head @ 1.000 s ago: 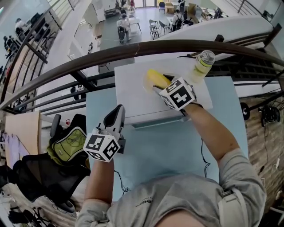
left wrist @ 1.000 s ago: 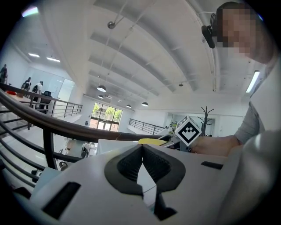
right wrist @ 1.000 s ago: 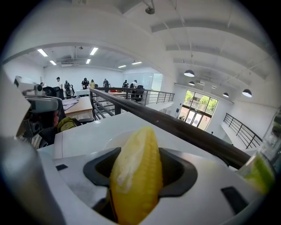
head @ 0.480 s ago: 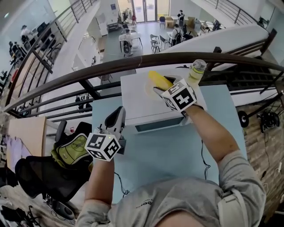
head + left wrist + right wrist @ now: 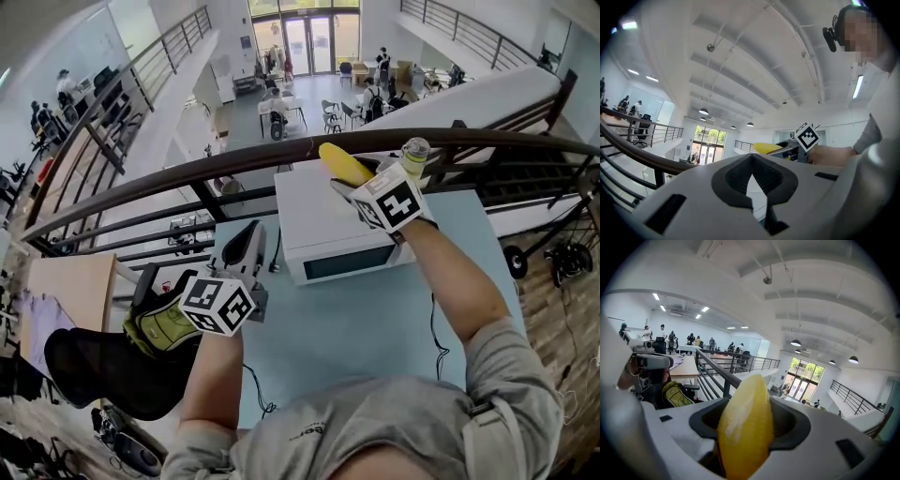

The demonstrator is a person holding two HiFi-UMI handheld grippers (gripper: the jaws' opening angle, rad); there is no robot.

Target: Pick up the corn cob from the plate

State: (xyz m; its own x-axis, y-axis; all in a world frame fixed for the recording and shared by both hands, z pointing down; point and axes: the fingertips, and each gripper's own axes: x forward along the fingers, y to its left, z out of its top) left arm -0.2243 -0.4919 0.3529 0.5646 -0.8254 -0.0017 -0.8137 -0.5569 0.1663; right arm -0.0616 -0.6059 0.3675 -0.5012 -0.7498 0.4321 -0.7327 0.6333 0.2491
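Observation:
My right gripper [image 5: 354,174] is shut on the yellow corn cob [image 5: 342,163] and holds it in the air above the white microwave [image 5: 330,228]. In the right gripper view the cob [image 5: 744,427] stands between the two jaws, tip pointing away from the camera. No plate shows under it. My left gripper [image 5: 247,240] hangs at the left over the blue table's edge, jaws together with nothing in them. The left gripper view shows its dark pads [image 5: 740,177] meeting, and the cob [image 5: 767,148] in the distance at the right gripper.
A clear bottle [image 5: 413,156] stands on the microwave's far right corner. A dark curved railing [image 5: 187,172] runs behind the blue table [image 5: 366,323], with an open hall far below. A green backpack [image 5: 161,324] and a black chair [image 5: 98,370] sit to the left.
Both grippers have risen. The right one has lifted the corn cob up off the microwave top. The head view has tilted up toward the hall.

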